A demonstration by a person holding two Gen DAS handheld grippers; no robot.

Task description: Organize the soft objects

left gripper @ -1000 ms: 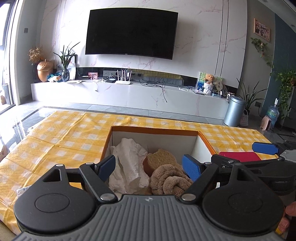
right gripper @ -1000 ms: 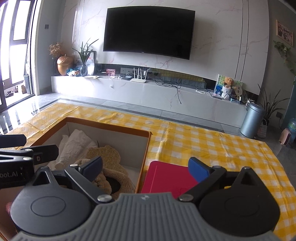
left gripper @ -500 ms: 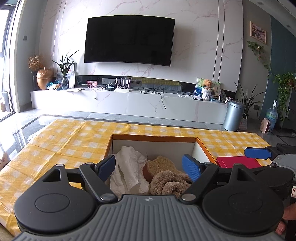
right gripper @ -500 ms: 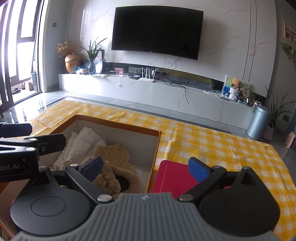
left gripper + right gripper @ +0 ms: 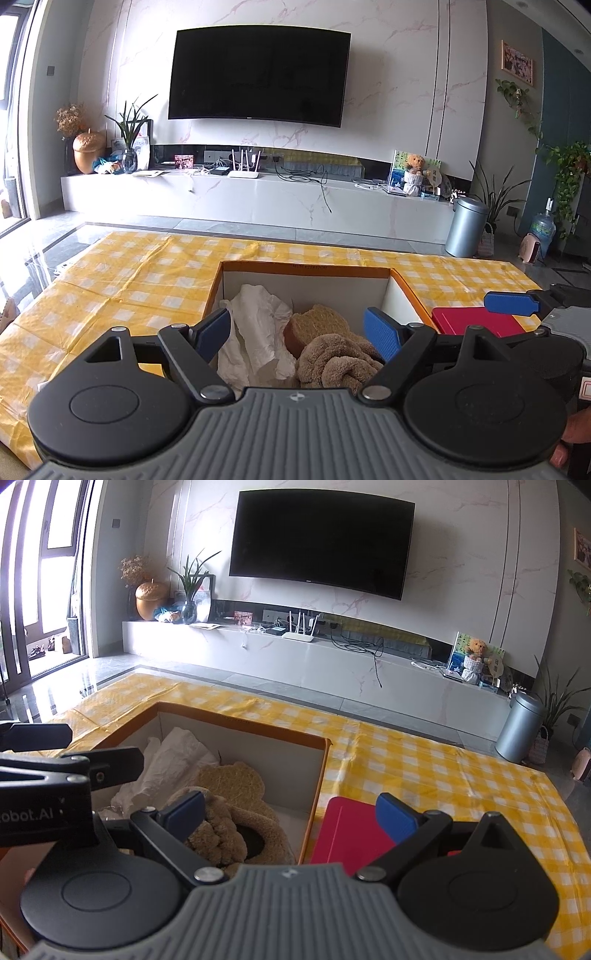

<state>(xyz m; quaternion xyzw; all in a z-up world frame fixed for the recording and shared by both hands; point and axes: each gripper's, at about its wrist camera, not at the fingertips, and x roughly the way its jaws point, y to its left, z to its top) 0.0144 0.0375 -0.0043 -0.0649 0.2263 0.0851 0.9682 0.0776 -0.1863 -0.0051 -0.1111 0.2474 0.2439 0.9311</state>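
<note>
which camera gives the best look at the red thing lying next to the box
The right wrist view: the flat red item lies close ahead, its top broadly visible beside the box. The left wrist view catches only a partly hidden strip of it at its right edge.

Box (image 5: pixel 306 266) directly ahead of left gripper (image 5: pixel 297 330), on tablecloth (image 5: pixel 129 280). Inside: crumpled paper (image 5: pixel 255 328) left, sponge (image 5: pixel 317 321) behind plush towel (image 5: pixel 336 360). Flat lid (image 5: pixel 347 830) right of box, ahead of right gripper (image 5: pixel 291 816).

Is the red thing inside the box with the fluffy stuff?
No, the red thing lies flat on the yellow checked cloth, outside the box, next to its orange-edged wall.
</note>
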